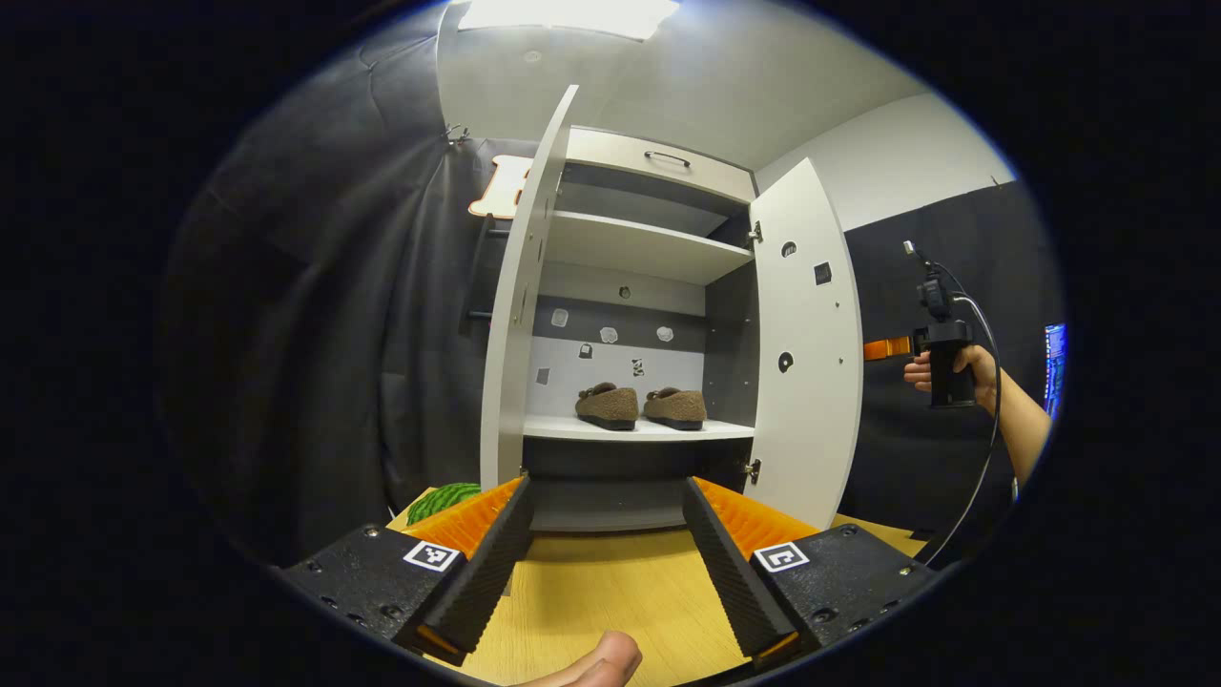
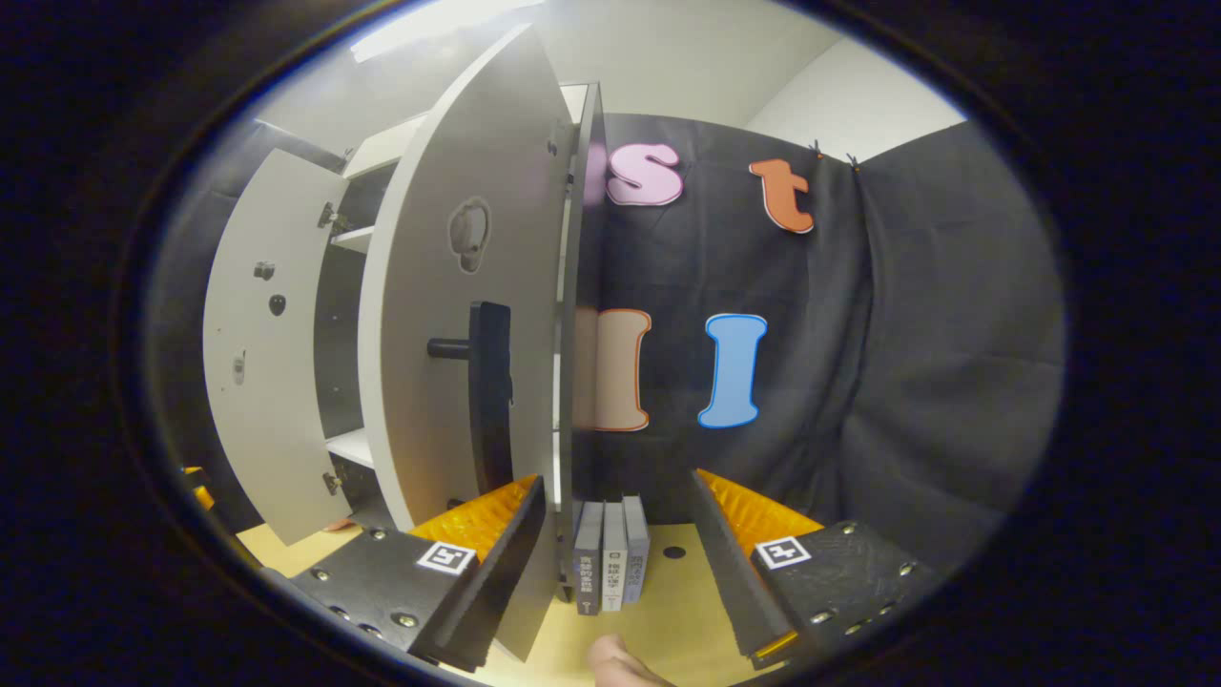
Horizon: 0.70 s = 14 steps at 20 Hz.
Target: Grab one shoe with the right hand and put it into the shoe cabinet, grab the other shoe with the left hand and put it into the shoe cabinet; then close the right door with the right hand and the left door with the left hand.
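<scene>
Two brown shoes (image 1: pixel 607 405) (image 1: pixel 675 406) stand side by side on the lower shelf (image 1: pixel 637 430) of the white shoe cabinet (image 1: pixel 649 248). Both doors stand open: the left door (image 1: pixel 520 305) edge-on, the right door (image 1: pixel 806 353) swung out. My left gripper (image 1: pixel 607 482) is open in front of the cabinet, over the wooden table, holding nothing. A hand holds my right gripper (image 1: pixel 873 349) behind the right door. In the right gripper view, the right gripper (image 2: pixel 618 482) is open. The right door (image 2: pixel 458 315), with its black handle (image 2: pixel 491 391), has its free edge between the fingers, near the left one.
The cabinet stands on a light wooden table (image 1: pixel 610 582). A green striped object (image 1: pixel 444 499) lies at the cabinet's left foot. Three grey books (image 2: pixel 610 558) stand on the table beside the cabinet. The left door (image 2: pixel 272 353) shows beyond the right one. Black cloth hangs all around.
</scene>
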{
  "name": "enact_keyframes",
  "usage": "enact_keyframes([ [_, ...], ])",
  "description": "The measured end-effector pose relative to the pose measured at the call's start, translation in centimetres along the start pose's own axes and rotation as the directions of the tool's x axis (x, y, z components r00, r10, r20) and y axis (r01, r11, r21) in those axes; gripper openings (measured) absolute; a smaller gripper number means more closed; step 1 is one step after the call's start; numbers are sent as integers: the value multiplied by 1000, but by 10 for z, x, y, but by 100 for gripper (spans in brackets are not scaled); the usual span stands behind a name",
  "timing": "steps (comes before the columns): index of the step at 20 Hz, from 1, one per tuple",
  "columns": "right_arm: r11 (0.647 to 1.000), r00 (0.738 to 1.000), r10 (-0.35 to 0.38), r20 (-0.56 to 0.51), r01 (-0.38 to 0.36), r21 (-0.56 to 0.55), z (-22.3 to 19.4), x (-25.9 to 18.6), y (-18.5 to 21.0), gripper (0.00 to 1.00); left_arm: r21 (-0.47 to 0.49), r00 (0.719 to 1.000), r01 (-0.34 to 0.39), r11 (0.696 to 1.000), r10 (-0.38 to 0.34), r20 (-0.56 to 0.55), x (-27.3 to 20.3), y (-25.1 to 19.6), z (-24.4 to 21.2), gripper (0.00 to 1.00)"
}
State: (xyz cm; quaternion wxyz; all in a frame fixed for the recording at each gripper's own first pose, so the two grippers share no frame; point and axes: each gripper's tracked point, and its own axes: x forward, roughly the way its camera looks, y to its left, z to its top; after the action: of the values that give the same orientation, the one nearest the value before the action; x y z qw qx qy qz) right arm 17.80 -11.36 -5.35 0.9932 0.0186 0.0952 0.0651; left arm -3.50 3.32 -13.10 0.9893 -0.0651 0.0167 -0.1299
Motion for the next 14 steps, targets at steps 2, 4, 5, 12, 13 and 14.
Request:
enact_keyframes([
  [2,1000,1000,0,5,0,-15,1,-2,11,91,-13,1000,15,1000,-15,-3,-1,-6,-2,96],
  [4,1000,1000,25,7,-25,-1,1,-2,27,92,-20,999,31,999,-31,-15,-2,-13,-6,96],
  [5,999,999,42,6,-42,10,0,-1,37,92,-17,999,32,999,-33,-26,-3,-14,-8,96],
  [12,998,998,56,36,-57,32,1,12,73,92,12,999,24,1000,-23,-32,-5,-17,-5,97],
  [13,997,997,63,34,-64,34,1,13,80,89,15,999,22,1000,-21,-28,-5,-17,-4,96],
  [14,997,997,68,39,-69,28,2,14,85,92,15,999,24,1000,-23,-24,-5,-18,-3,96],
])
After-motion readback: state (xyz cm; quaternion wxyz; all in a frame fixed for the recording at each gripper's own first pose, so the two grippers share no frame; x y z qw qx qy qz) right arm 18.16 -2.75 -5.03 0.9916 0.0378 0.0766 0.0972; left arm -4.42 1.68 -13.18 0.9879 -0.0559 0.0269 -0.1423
